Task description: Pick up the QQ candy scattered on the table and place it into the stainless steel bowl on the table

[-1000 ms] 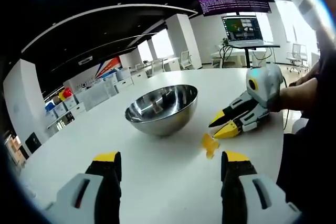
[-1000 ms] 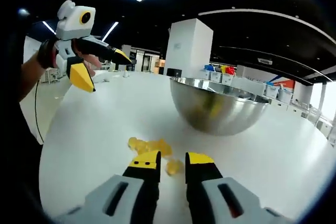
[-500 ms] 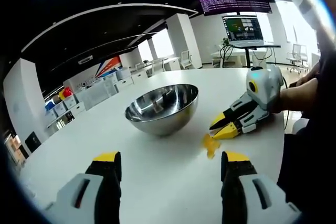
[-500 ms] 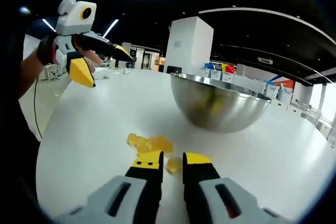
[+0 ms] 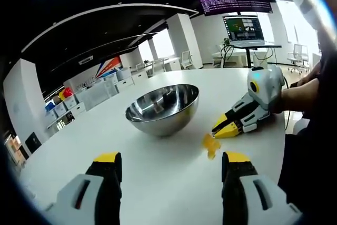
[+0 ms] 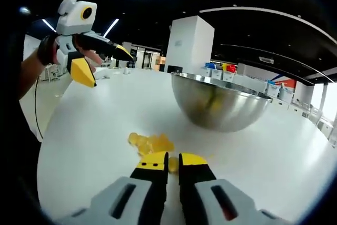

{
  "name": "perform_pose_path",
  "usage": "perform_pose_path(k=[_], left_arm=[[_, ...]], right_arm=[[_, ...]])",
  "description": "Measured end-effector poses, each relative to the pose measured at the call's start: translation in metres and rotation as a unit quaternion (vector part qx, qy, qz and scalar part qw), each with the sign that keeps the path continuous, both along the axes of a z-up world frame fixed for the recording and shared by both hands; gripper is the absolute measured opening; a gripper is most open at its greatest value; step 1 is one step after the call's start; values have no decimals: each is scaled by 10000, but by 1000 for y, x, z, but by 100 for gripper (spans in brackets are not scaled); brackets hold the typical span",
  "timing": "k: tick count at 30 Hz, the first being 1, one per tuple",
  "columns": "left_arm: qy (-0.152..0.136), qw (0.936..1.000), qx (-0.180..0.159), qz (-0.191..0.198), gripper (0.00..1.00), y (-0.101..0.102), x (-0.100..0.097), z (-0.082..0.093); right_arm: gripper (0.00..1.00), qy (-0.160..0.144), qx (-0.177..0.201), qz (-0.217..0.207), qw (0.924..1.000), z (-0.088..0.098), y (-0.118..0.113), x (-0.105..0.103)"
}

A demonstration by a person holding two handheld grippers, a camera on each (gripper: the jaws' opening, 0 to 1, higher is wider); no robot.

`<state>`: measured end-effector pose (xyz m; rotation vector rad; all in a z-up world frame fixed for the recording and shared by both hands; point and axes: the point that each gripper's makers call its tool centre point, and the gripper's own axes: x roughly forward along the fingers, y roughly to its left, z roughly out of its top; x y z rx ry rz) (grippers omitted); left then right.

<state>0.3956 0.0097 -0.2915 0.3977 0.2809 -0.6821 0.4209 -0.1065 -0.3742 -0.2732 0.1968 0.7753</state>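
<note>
In the right gripper view the right tongs [image 6: 172, 160] sit low over the white desk [image 6: 89, 135] with their yellow-tipped jaws drawn almost together, and a single yellow candy [image 6: 172, 164] shows in the narrow gap between the tips; whether the tips actually press on it cannot be told. Just beyond the tips a small heap of the same yellow candies [image 6: 150, 143] lies on the desk, touching one another. Further on, to the right of the heap and apart from it, stands the steel bowl [image 6: 221, 106], upright, with yellowish patches on its shiny wall. Up at the left of that view the left tongs [image 6: 100, 61] hang above the desk in a person's hand [image 6: 79, 51], jaws spread wide with nothing between them. In the left gripper view the left tongs [image 5: 171, 162] rise from the bottom with jaws far apart and empty over bare desk [image 5: 158, 183]. Ahead of them to the right lie the candies [image 5: 211, 145], and the right tongs [image 5: 221, 129] reach in from the right with their tips nearly closed at the far edge of that heap. The bowl [image 5: 163, 109] stands beyond, left of the candies. Behind the desk are a screen on a stand [image 5: 242, 29] and office chairs [image 5: 297, 54].
</note>
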Motion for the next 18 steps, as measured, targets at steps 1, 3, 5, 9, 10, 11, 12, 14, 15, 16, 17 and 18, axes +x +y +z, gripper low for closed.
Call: perform_pose_path(k=[1,3,5,9,10,11,12,14,15,16,17,18], left_arm=[[1,10000,2,-1,77,0,0,0],[-1,10000,2,-2,77,0,0,0],[-3,10000,-3,-1,77,0,0,1],[-13,10000,0,-2,77,0,0,2],[-17,10000,-1,-1,77,0,0,2],[-22,10000,-1,-1,77,0,0,2],[-30,10000,-5,2,77,0,0,3],[-44,10000,-23,23,77,1,1,4],[-50,10000,-28,29,77,1,1,4],[-59,10000,-33,39,77,1,1,5],[-68,10000,-34,45,77,2,1,5],[-72,10000,-29,45,77,2,1,5]], right_arm=[[6,16,15,0,10000,0,0,0],[6,65,51,9,10000,1,0,-1],[5,-1,62,-57,10000,4,-2,-1],[5,-202,285,-196,9992,19,-6,-2],[5,-223,290,-212,9991,22,-7,-2],[5,-265,289,-235,9990,25,-8,-2],[5,-326,283,-259,9987,30,-9,-2],[5,-460,313,-301,9980,43,-13,-2],[5,-495,354,-319,9976,49,-14,-2],[5,-516,389,-342,9973,55,-16,-2],[5,-542,415,-375,9970,61,-18,-1],[5,-573,439,-399,9966,65,-19,0]])
